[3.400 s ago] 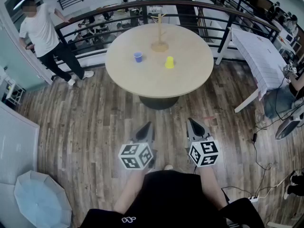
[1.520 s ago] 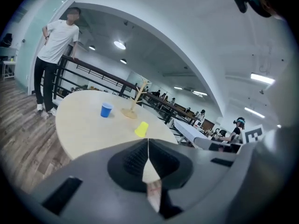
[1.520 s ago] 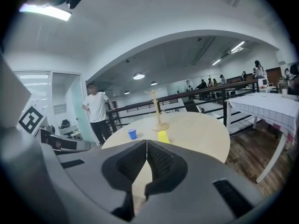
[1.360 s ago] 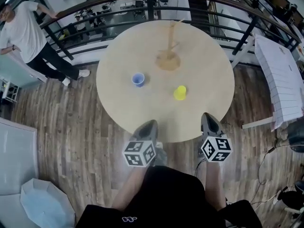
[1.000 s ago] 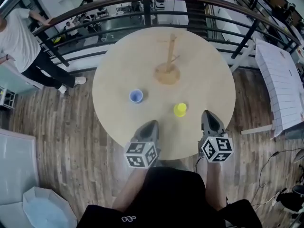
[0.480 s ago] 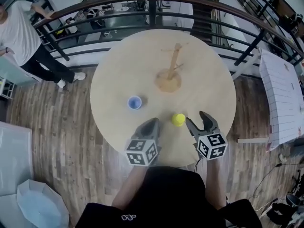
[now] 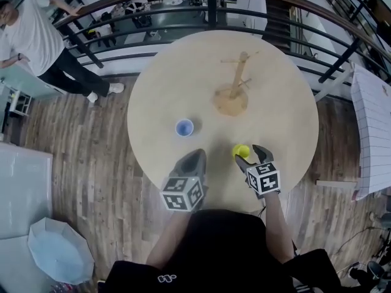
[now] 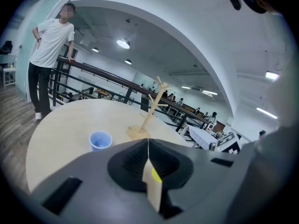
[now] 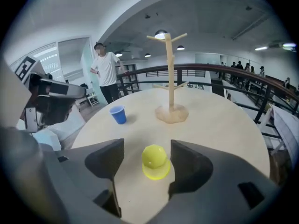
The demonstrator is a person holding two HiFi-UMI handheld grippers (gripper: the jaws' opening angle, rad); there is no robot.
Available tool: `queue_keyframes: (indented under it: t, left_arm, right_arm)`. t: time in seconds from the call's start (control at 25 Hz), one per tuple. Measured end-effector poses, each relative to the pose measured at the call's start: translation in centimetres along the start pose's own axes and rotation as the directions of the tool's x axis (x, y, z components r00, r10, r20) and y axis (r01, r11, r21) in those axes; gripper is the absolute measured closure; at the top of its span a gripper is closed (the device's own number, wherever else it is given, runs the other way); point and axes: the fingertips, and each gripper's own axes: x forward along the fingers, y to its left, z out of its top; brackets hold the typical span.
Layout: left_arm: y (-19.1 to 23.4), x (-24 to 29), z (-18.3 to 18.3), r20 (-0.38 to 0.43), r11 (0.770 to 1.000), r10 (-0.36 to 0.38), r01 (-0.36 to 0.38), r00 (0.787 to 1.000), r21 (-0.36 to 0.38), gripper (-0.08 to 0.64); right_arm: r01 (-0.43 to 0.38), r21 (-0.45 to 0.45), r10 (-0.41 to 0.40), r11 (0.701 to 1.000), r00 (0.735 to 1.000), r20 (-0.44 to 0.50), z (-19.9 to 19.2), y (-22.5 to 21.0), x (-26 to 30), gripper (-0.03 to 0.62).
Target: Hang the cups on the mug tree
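Observation:
A wooden mug tree (image 7: 236, 81) stands upright at the far side of the round table (image 7: 281, 127); it also shows as the mug tree (image 9: 170, 78) and the mug tree (image 8: 152, 111). A blue cup (image 7: 184, 127) stands mouth up left of middle. A yellow cup (image 9: 155, 161) sits upside down between the jaws of my right gripper (image 9: 147, 146), which have just been opening; the pads do not touch it. In the head view the right gripper (image 7: 249, 157) is low over the yellow cup (image 7: 241, 151). My left gripper (image 7: 196, 155) is shut and empty near the table's front, right of the blue cup (image 8: 100, 140).
A person in a white shirt (image 7: 33, 38) stands by the dark railing (image 7: 153, 8) at the back left. A second table with a white cloth (image 7: 374, 139) is to the right. A pale blue bin (image 7: 58, 258) lies on the wooden floor at the left.
My right gripper has come down and forward over the table, and its jaws have opened around the yellow cup. My left gripper has moved a little forward, still shut.

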Motion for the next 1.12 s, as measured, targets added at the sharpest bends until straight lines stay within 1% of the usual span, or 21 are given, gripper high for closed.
queue_keyframes:
  t: [0.12, 0.2, 0.32, 0.44, 0.48, 0.52, 0.56, 0.64, 0.76, 0.84, 0.96, 1.04, 1.12]
  left_arm:
    - [0.5, -0.2, -0.3, -0.010, 1.000, 0.020, -0.020, 1.000, -0.004, 0.548]
    - [0.6, -0.3, -0.5, -0.016, 1.000, 0.024, -0.024, 1.000, -0.003, 0.546]
    - [0.1, -0.1, -0.5, -0.020, 1.000, 0.013, -0.013, 1.000, 0.006, 0.546]
    - [-0.4, 0.1, -0.8, -0.029, 1.000, 0.003, -0.003, 1.000, 0.012, 0.548]
    - [-0.5, 0.2, -0.9, -0.033, 1.000, 0.002, -0.001, 0.999, 0.012, 0.546]
    - [-0.5, 0.2, -0.9, -0.037, 1.000, 0.000, 0.000, 0.999, 0.013, 0.548]
    - [-0.6, 0.3, -1.0, -0.040, 1.000, -0.001, 0.001, 0.999, 0.013, 0.548]
    - [-0.6, 0.4, -1.1, -0.044, 1.000, -0.001, 0.002, 0.999, 0.013, 0.546]
    - [-0.4, 0.4, -1.1, -0.045, 1.000, 0.002, -0.002, 0.999, 0.010, 0.546]
    - [-0.3, 0.4, -1.2, -0.044, 1.000, 0.005, -0.005, 0.999, 0.007, 0.546]
    - [-0.1, 0.5, -1.3, -0.046, 1.000, 0.008, -0.008, 0.999, 0.002, 0.548]
    - [-0.1, 0.5, -1.3, -0.046, 1.000, 0.009, -0.009, 0.999, 0.000, 0.546]
    - [-0.1, 0.6, -1.2, -0.044, 1.000, 0.007, -0.007, 0.999, 0.000, 0.546]
  right_arm:
    - [-0.008, 0.019, 0.009, 1.000, 0.999, -0.037, -1.3, 0.2, 1.1, 0.276]
    - [0.005, 0.012, -0.004, 1.000, 0.999, -0.044, -1.6, 0.3, 1.5, 0.278]
    - [0.039, 0.000, -0.039, 0.999, 0.997, -0.064, -2.2, -0.2, 2.0, 0.279]
    - [0.046, -0.007, -0.047, 0.999, 0.994, -0.095, -2.9, -0.5, 2.7, 0.285]
    - [0.054, -0.010, -0.055, 0.998, 0.993, -0.102, -3.1, -0.6, 2.9, 0.293]
    - [0.070, -0.012, -0.071, 0.997, 0.992, -0.105, -3.2, -0.8, 3.0, 0.316]
    - [0.089, -0.013, -0.090, 0.996, 0.991, -0.104, -3.2, -1.1, 3.1, 0.370]
    - [0.110, -0.011, -0.111, 0.994, 0.988, -0.104, -3.1, -1.4, 3.2, 0.370]
    - [0.123, -0.019, -0.124, 0.992, 0.987, -0.104, -2.9, -1.5, 3.1, 0.370]
    - [0.130, -0.012, -0.130, 0.991, 0.989, -0.073, -2.1, -1.6, 2.6, 0.371]
    - [0.118, 0.024, -0.119, 0.993, 0.992, 0.041, 0.5, -1.6, 1.0, 0.371]
    - [0.114, 0.041, -0.118, 0.993, 0.983, 0.137, 3.2, -1.5, -0.8, 0.371]
    - [0.127, 0.043, -0.134, 0.991, 0.964, 0.232, 6.3, -1.6, -3.0, 0.371]
